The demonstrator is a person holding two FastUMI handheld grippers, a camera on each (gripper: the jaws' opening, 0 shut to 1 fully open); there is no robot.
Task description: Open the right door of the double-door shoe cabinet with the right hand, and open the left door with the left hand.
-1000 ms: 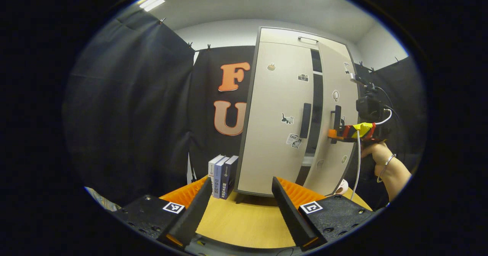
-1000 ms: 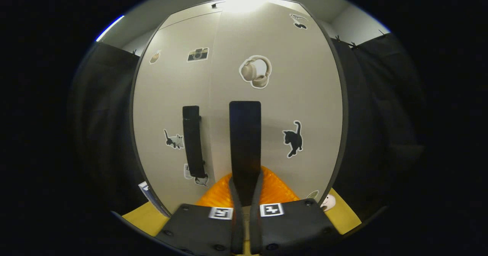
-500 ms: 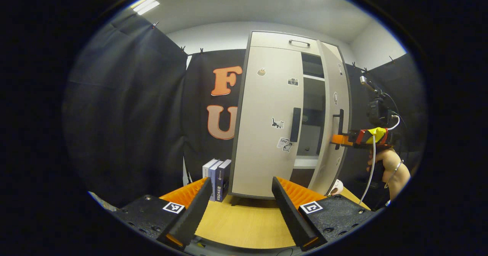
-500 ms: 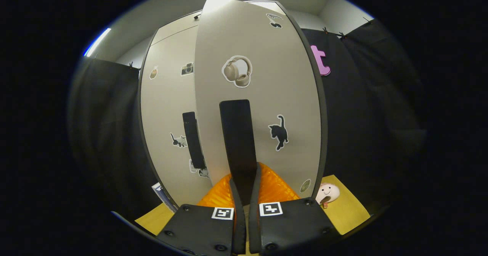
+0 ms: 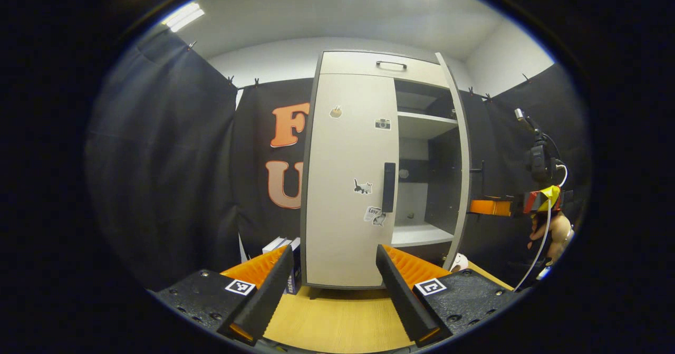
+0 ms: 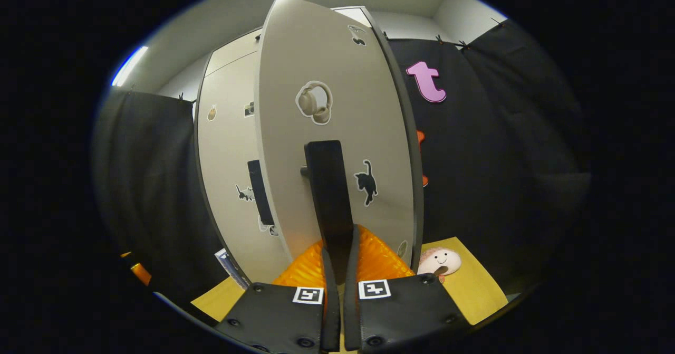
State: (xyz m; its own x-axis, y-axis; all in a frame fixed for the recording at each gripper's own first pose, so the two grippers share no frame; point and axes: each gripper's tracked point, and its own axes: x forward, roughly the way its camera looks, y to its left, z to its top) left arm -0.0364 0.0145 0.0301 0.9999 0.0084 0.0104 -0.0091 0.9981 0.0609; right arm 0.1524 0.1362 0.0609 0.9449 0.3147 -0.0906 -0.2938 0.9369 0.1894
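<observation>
So the right gripper (image 6: 337, 261) has its jaws pinching the right door's handle (image 6: 328, 190). Gripping low on that bar gives a solid pull point, and that's why the right door (image 6: 337, 106) stands swung well out from the cabinet (image 5: 364, 61). In the left gripper view you can see the shelves (image 5: 424, 124) exposed and the right door edge-on. The left door (image 5: 348, 174) is flat shut, its handle (image 5: 388, 187) untouched. The left gripper (image 5: 335, 269) hangs back over the worktop (image 5: 337, 317) with jaws spread wide, aimed roughly at that door, probably so it can go straight onto the bar next. I'd say we're about halfway: one door open, one to go.
</observation>
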